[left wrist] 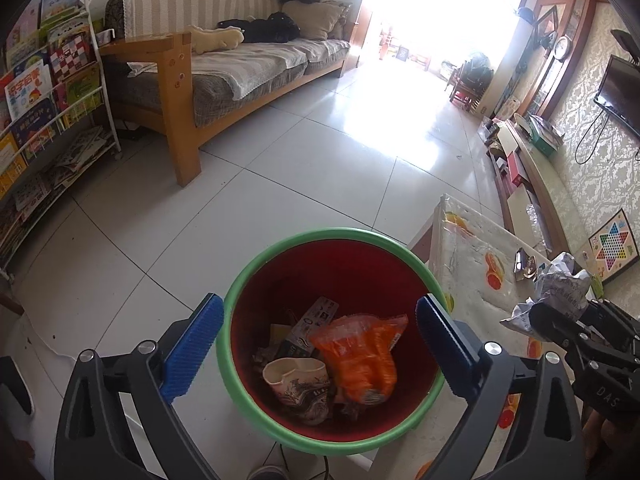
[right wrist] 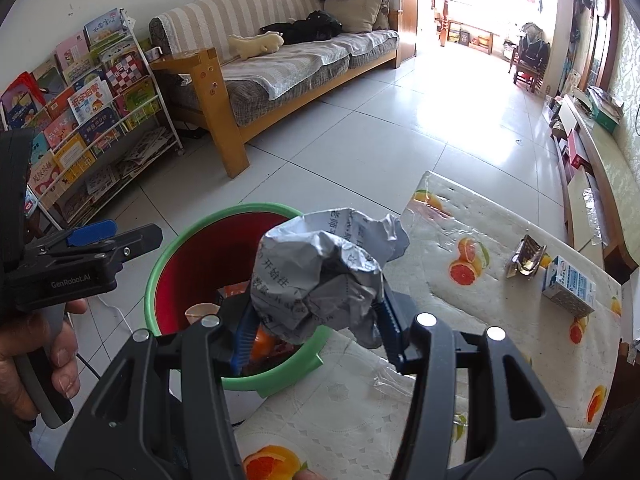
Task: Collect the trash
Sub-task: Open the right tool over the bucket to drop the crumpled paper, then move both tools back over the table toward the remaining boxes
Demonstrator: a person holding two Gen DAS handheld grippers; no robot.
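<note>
A red trash bin with a green rim (left wrist: 240, 300) stands on the floor beside the table; it also shows in the right wrist view (right wrist: 160, 276). It holds an orange bag (left wrist: 360, 360), a paper cup (left wrist: 298, 380) and several scraps. My left gripper (left wrist: 318, 344) is open and empty above the bin; it shows in the right wrist view (right wrist: 116, 232). My right gripper (right wrist: 316, 320) is shut on a crumpled paper ball (right wrist: 324, 272) over the bin's edge; the ball shows in the left wrist view (left wrist: 560, 288).
The table (right wrist: 480, 320) has an orange-print cover, with a small milk carton (right wrist: 568, 286) and a shiny foil wrapper (right wrist: 526, 260) on it. A sofa (left wrist: 224, 64) and a book rack (left wrist: 48, 120) stand beyond on the tiled floor.
</note>
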